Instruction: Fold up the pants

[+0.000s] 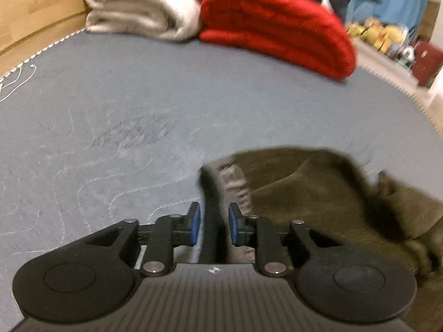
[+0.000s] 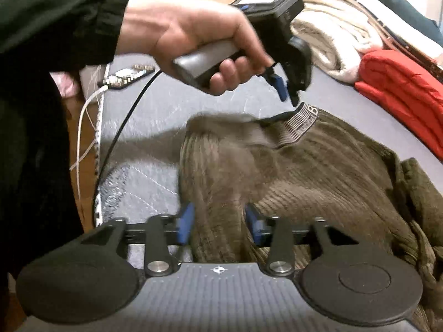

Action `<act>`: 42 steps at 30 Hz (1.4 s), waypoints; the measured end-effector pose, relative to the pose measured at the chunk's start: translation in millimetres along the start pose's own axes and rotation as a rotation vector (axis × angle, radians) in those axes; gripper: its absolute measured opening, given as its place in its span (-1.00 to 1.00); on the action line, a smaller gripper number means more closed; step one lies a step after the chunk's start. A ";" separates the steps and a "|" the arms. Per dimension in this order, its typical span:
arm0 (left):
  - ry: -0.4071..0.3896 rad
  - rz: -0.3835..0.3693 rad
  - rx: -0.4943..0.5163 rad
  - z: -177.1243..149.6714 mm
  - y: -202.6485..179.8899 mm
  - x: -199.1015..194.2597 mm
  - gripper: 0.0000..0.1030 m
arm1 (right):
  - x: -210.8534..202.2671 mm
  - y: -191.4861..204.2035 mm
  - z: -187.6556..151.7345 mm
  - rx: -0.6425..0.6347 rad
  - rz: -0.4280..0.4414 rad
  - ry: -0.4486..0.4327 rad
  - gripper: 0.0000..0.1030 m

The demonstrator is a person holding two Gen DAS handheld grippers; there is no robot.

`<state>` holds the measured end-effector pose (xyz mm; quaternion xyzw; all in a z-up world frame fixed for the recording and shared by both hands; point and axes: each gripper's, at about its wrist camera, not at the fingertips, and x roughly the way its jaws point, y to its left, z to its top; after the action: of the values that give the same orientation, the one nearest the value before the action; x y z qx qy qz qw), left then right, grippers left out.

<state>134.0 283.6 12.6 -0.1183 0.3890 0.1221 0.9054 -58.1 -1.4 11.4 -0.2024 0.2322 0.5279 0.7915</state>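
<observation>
Olive-brown corduroy pants [image 2: 318, 171] lie bunched on the grey-blue mattress [image 2: 144, 185]; they also show in the left wrist view [image 1: 318, 193]. The grey waistband [image 2: 301, 123] with lettering is lifted. My left gripper [image 1: 213, 222] is shut on the waistband's dark edge [image 1: 211, 193]; it also shows in the right wrist view [image 2: 288, 94], held by a hand. My right gripper [image 2: 218, 221] has its jaws around a raised fold of the corduroy, with fabric filling the gap between the blue pads.
A folded red blanket [image 1: 277, 25] and a folded cream blanket [image 1: 144, 2] lie at the far side of the mattress [image 1: 138, 96]. A wooden bed frame [image 1: 33, 8] runs along the left. Cables [image 2: 110, 144] hang at the mattress edge near the person's dark sleeve.
</observation>
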 end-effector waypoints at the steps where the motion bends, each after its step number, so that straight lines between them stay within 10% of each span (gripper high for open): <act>1: -0.006 -0.039 0.003 -0.1 -4.7 -4.9 -0.55 | -12.7 -3.5 -1.1 0.001 -0.008 -0.029 0.15; 5: 0.086 -0.204 0.153 -16.0 -34.5 2.2 -0.49 | -47.4 -32.0 -2.6 0.066 -0.069 -0.093 0.20; 8: 0.277 -0.120 0.290 -45.0 -50.9 38.0 -0.50 | -63.5 -70.1 -9.6 0.127 -0.176 -0.099 0.20; 15: 0.171 -0.042 0.263 -35.2 -83.1 -4.4 -0.46 | -91.5 -204.8 -36.5 0.356 -0.481 -0.115 0.22; 22: 0.053 -0.232 0.207 -41.0 -152.7 -76.3 0.09 | -78.4 -322.6 -108.2 0.496 -0.670 0.004 0.44; 37: 0.115 -0.170 0.268 -49.0 -175.8 -34.4 0.09 | 9.7 -309.6 -106.4 0.186 -0.567 0.075 0.90; 42: 0.111 -0.161 0.266 -48.5 -172.0 -39.8 0.09 | 10.4 -301.6 -104.4 0.146 -0.584 0.038 0.62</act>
<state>128.6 101.4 29.9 -0.0347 0.4405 -0.0102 0.8970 209.7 -161.5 -56.6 -0.2129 0.2163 0.2559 0.9178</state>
